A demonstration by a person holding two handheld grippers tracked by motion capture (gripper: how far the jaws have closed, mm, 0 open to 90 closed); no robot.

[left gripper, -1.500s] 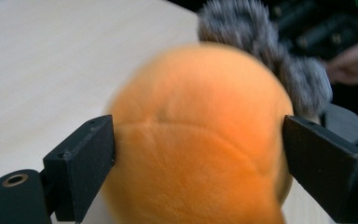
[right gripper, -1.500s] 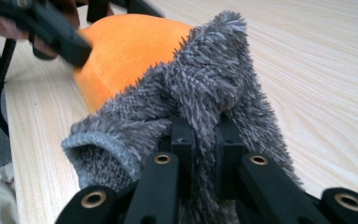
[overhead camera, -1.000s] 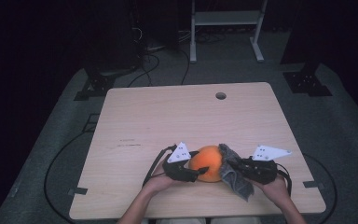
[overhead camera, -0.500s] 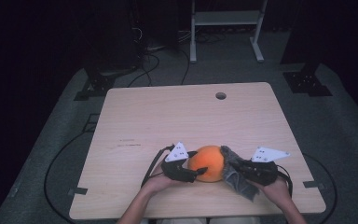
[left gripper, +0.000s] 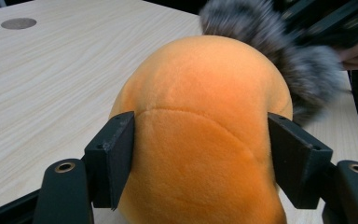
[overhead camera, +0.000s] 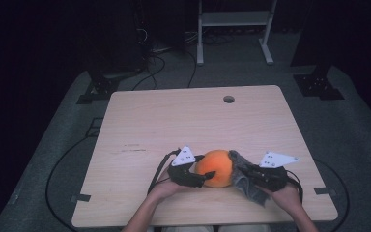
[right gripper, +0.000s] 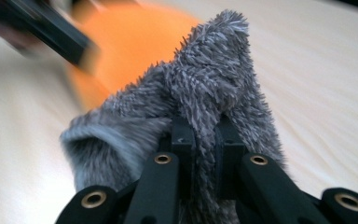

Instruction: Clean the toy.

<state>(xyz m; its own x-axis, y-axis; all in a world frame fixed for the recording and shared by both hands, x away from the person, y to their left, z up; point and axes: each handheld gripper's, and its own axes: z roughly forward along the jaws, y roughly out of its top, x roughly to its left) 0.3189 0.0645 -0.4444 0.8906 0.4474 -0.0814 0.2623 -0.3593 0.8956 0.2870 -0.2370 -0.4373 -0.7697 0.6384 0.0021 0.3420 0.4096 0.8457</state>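
An orange plush ball (overhead camera: 215, 167) rests on the wooden table (overhead camera: 174, 121) near its front edge. My left gripper (overhead camera: 205, 176) comes at it from the left. In the left gripper view the ball (left gripper: 200, 93) sits between the jaws of my left gripper (left gripper: 200, 154), both pads pressing its sides; the jaws have just been opening a little. My right gripper (overhead camera: 244, 169) is shut on a grey fuzzy cloth (overhead camera: 249, 186) that lies against the ball's right side. In the right gripper view my right gripper (right gripper: 205, 135) pinches the cloth (right gripper: 214, 79), with the ball (right gripper: 135, 42) blurred behind it.
The table has a round cable hole (overhead camera: 229, 99) near its far edge. A white rack (overhead camera: 234, 19) stands on the floor behind the table, and black cables (overhead camera: 58, 169) run along the floor at the left.
The right gripper and its cloth have shifted slightly against the ball's right side. The left hand and the ball have stayed in place.
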